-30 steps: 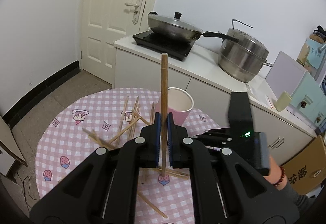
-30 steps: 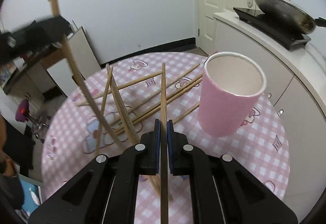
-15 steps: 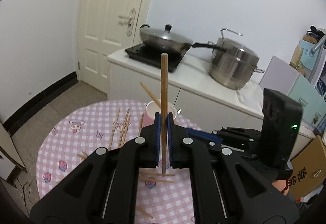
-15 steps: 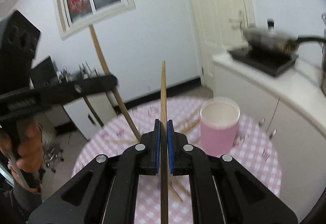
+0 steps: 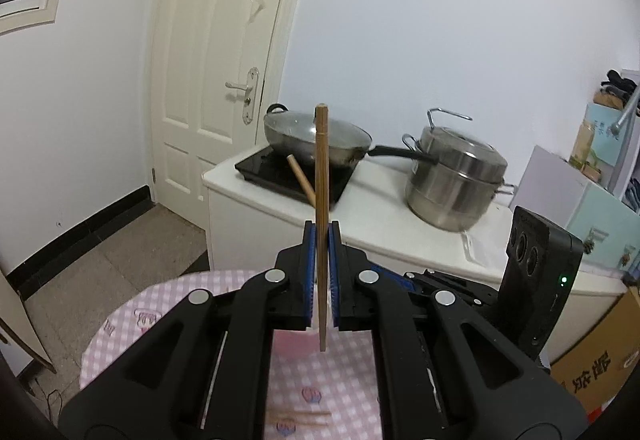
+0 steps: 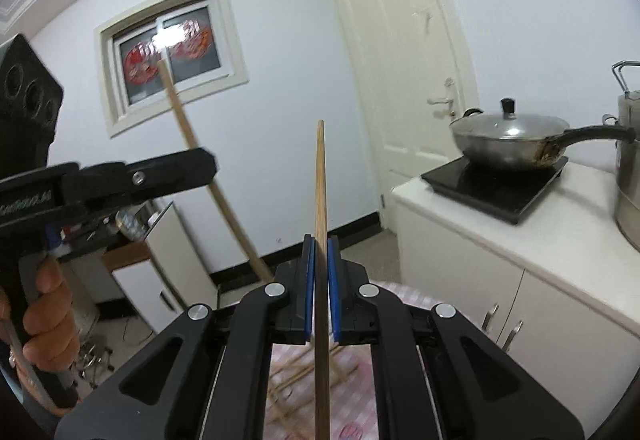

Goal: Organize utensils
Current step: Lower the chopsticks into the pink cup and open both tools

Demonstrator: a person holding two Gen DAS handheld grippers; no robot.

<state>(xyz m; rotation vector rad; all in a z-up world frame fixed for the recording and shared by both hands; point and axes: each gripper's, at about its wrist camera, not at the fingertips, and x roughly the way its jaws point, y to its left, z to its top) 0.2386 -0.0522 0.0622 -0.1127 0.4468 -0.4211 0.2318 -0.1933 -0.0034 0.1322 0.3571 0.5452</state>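
In the left wrist view my left gripper (image 5: 321, 240) is shut on a wooden chopstick (image 5: 321, 168) that stands upright, raised above the pink-checked table (image 5: 132, 324). A sliver of the pink cup (image 5: 294, 344) shows under the jaws. Behind them slants the tip of a second chopstick (image 5: 300, 178). In the right wrist view my right gripper (image 6: 320, 252) is shut on that chopstick (image 6: 320, 180), also nearly upright. The left gripper (image 6: 208, 166) with its chopstick (image 6: 192, 144) appears at the left, held by a hand (image 6: 48, 320).
Loose chopsticks (image 6: 296, 380) lie on the table below. Beyond it stands a white counter (image 5: 376, 200) with a lidded wok (image 5: 316, 136) on a black cooktop and a steel steamer pot (image 5: 456, 176). A door (image 5: 224, 80) is at the back; a cardboard box (image 5: 592, 372) sits right.
Both grippers have risen with their chopsticks and tipped up. The table and the pink cup have sunk low in both views, mostly behind the fingers.
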